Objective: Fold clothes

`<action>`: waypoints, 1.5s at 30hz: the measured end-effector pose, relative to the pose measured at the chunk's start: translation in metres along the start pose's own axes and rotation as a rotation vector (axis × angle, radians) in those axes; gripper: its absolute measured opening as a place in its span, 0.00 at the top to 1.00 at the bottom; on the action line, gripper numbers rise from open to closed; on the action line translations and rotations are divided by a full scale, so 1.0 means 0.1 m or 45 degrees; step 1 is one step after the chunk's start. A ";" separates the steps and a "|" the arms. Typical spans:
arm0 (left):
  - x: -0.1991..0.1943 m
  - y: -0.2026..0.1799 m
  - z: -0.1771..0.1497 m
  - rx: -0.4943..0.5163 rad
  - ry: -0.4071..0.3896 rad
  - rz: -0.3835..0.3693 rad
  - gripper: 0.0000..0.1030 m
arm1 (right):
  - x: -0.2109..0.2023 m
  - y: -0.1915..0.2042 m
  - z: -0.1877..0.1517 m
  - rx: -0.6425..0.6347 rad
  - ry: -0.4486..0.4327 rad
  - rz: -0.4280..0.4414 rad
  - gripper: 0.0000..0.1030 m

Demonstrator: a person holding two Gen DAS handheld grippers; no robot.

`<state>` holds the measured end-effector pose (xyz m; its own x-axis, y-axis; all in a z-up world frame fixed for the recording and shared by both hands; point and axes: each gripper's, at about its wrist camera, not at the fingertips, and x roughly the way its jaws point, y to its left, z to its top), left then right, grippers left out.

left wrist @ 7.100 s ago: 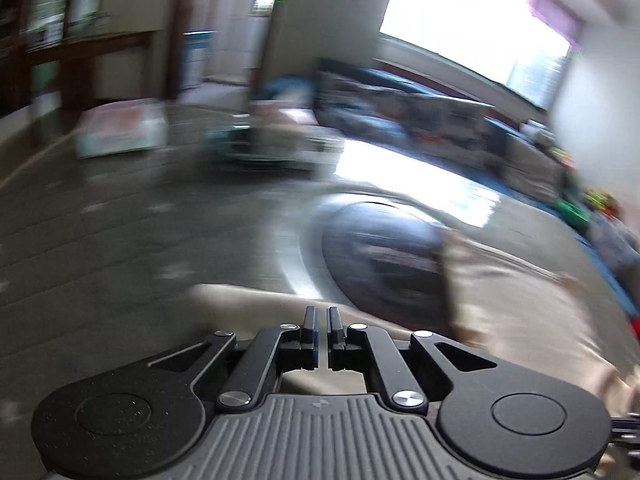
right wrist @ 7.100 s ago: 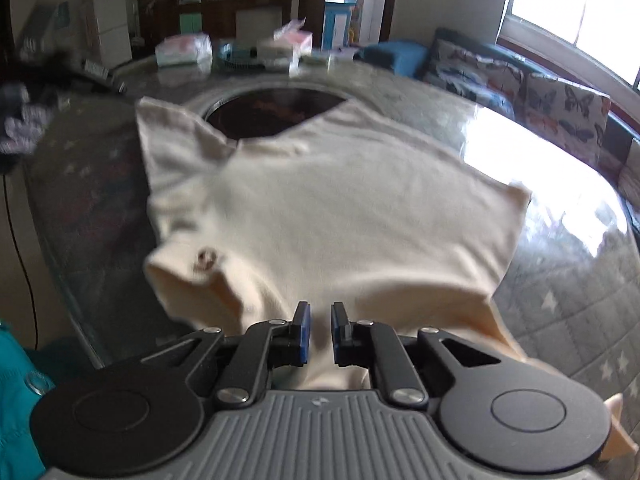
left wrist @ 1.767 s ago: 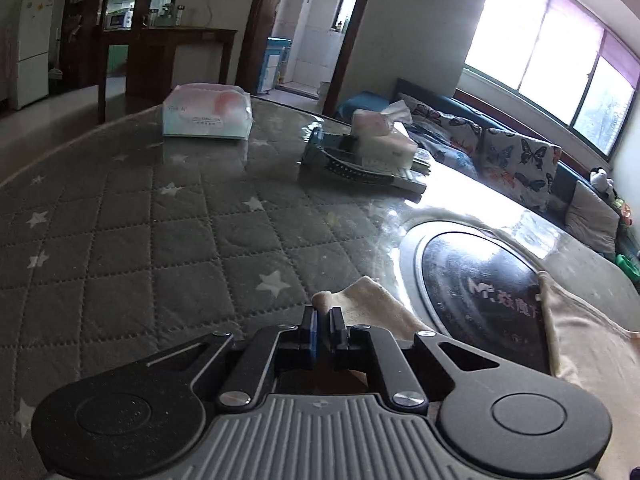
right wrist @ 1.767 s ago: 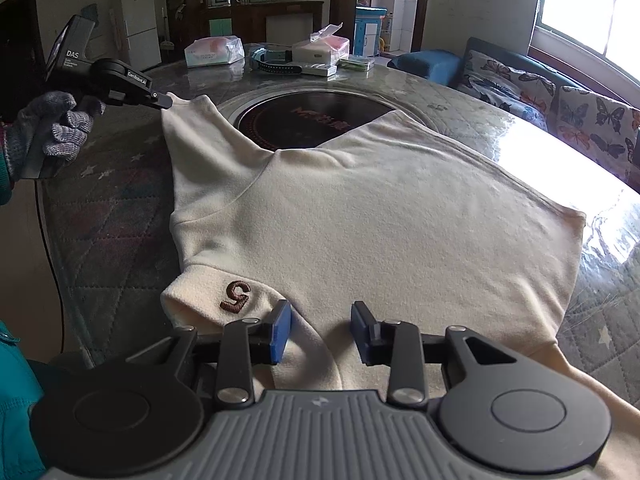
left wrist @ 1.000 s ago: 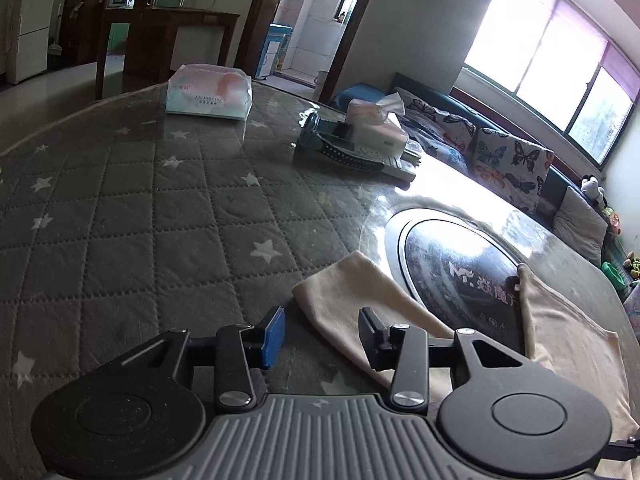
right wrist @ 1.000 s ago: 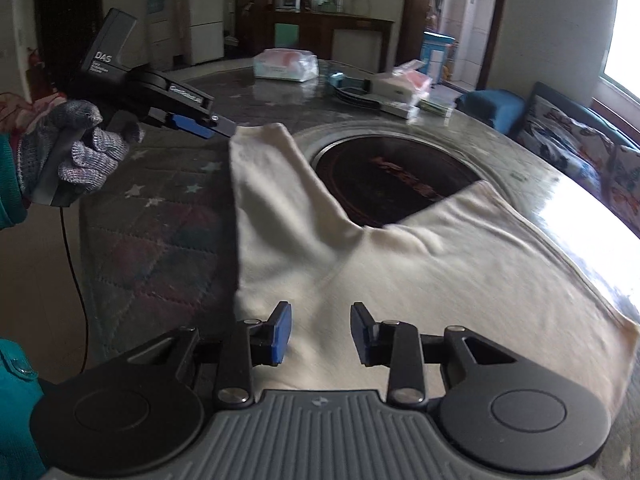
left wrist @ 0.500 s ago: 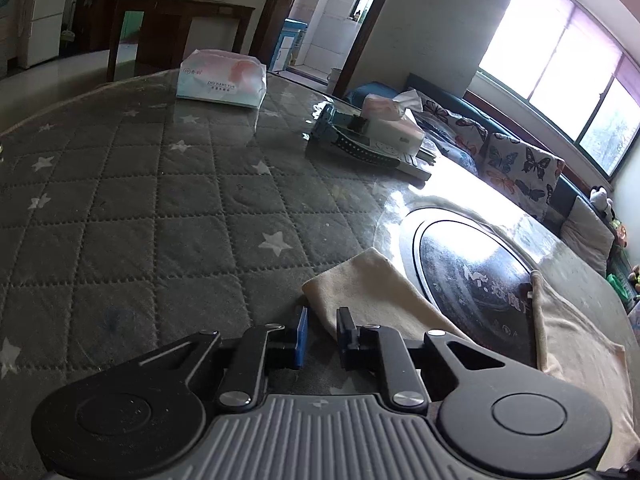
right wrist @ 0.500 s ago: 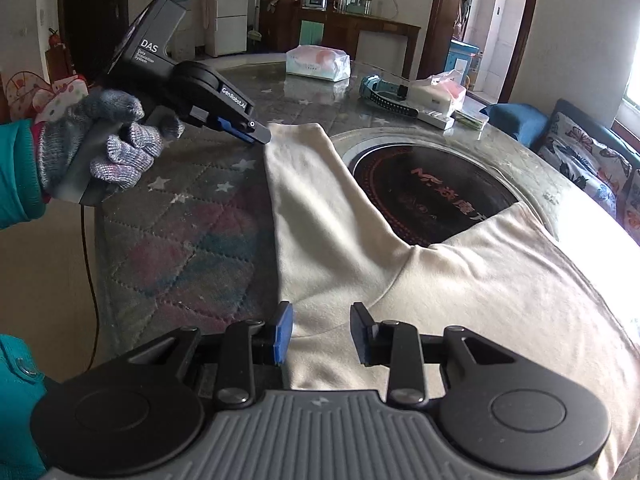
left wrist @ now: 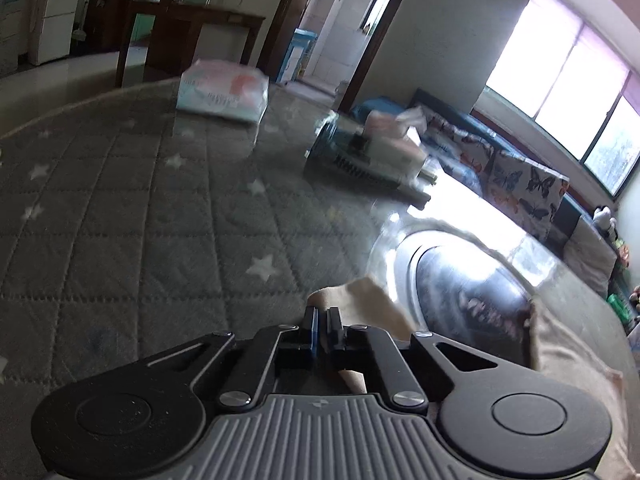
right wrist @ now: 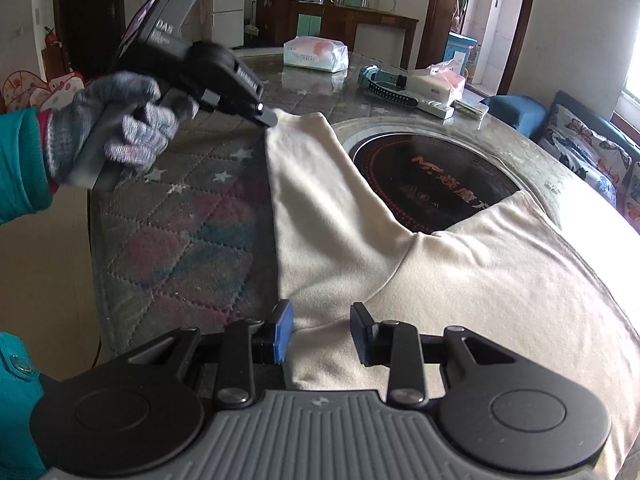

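Cream long-sleeved cotton top point(right wrist: 460, 280) lies flat on the round quilted grey table point(right wrist: 180, 232), one sleeve stretched out straight, probably for folding inward. Left gripper point(left wrist: 322, 322) has just closed, pinching the cuff point(left wrist: 352, 300). Right gripper point(right wrist: 322, 334) hangs part-open above the hem, holding nothing.

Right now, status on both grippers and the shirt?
Left gripper shut on sleeve end. Right gripper open over cream shirt, flat on table. Nothing blocking.
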<state>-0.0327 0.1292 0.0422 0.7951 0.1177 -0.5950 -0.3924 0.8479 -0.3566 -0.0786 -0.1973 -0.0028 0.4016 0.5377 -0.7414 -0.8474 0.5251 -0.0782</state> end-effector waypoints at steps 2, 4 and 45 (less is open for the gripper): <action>-0.12 -0.10 0.09 0.017 -0.050 -0.050 0.96 | -0.03 -0.01 0.00 0.016 -0.016 -0.003 0.69; -0.25 -0.24 0.16 0.047 -0.094 -0.103 0.96 | -0.05 -0.03 -0.02 0.023 -0.023 -0.003 0.69; -0.43 -1.67 -1.02 0.766 0.240 -0.591 0.90 | -1.25 -1.08 -1.17 0.643 -0.115 -0.392 0.69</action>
<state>-0.0487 -0.0697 0.0542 0.7033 -0.3615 -0.6121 0.3218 0.9297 -0.1794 -0.0784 -0.3986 0.0203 0.6492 0.3529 -0.6737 -0.4260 0.9026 0.0622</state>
